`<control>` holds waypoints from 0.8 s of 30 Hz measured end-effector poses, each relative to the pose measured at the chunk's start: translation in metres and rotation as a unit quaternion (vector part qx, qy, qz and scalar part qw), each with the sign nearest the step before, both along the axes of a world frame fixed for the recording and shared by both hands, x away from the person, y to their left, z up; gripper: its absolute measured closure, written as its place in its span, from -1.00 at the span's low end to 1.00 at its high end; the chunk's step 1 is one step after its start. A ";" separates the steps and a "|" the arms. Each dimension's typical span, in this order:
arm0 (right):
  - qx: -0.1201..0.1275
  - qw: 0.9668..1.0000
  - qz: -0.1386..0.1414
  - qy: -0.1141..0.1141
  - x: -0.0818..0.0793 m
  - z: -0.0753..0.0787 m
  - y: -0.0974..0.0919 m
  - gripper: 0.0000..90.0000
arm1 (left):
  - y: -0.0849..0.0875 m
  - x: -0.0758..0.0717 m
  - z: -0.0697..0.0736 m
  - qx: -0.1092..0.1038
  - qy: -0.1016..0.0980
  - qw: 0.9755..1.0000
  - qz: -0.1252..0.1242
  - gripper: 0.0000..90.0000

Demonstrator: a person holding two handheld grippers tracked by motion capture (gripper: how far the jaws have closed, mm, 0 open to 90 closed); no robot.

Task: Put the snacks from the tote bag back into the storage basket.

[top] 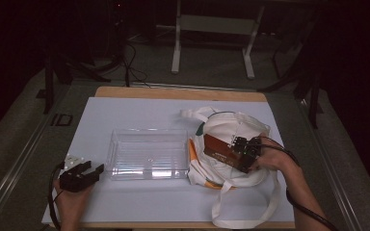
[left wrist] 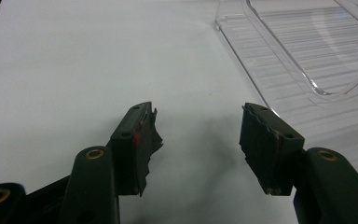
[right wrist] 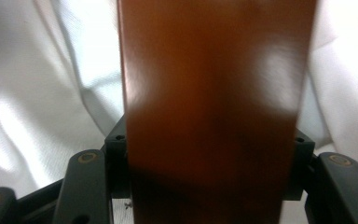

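Gently Now: Getting a Good Hold on the Brown Box

Right now the right hand-held gripper is over the white cloth bag, and a long brown box sits between its two jaws. In the right gripper view the brown box runs straight out ahead of the hand-held gripper, with a black jaw tight against each side. The jaws look like they are pinching it.

To do this well, squeeze the box on its two long sides and keep it straight, so it does not tip. Lift slowly. The soft bag lies under and around the box, so watch that no cloth or strap gets caught in the jaws.

The clear plastic tray lies just past the bag, on the side the box points toward. It looks like a good place for the box.

The left hand-held gripper rests on the white tabletop with its jaws spread wide and nothing between them. The tray is just ahead of it.
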State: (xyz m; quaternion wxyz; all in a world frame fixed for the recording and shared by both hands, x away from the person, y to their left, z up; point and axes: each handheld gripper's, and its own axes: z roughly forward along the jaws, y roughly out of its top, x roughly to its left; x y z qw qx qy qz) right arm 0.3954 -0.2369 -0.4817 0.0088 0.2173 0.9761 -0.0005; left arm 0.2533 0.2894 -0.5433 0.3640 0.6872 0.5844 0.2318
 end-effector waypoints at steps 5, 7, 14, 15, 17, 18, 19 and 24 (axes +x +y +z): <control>-0.006 1.000 -0.002 0.008 0.002 -0.006 0.002 -0.11 | 0.000 0.000 0.000 -0.001 0.001 1.000 -0.001 -0.01; -0.003 1.000 -0.006 0.010 0.003 -0.005 0.002 -0.09 | 0.000 0.000 0.000 -0.001 0.002 1.000 -0.001 -0.01; 0.000 1.000 0.004 0.003 0.001 -0.003 0.001 -0.04 | 0.000 0.000 0.000 -0.001 0.002 1.000 0.000 -0.01; 0.000 1.000 0.004 0.003 0.001 -0.003 0.001 -0.04 | 0.000 0.000 0.000 -0.001 0.002 1.000 0.000 -0.01; 0.001 1.000 0.011 0.005 0.000 -0.002 0.001 -0.04 | 0.000 0.000 0.000 -0.001 0.002 1.000 0.000 -0.01; 0.000 1.000 0.014 0.005 -0.001 -0.001 0.001 -0.04 | 0.000 0.000 0.000 -0.001 0.002 1.000 0.000 -0.01; 0.001 1.000 0.016 0.006 -0.001 0.000 0.001 -0.04 | 0.000 0.000 0.000 -0.001 0.002 1.000 0.000 -0.01; 0.006 1.000 0.016 0.007 -0.001 0.006 -0.002 -0.04 | 0.000 0.000 0.000 -0.001 0.002 1.000 -0.001 -0.01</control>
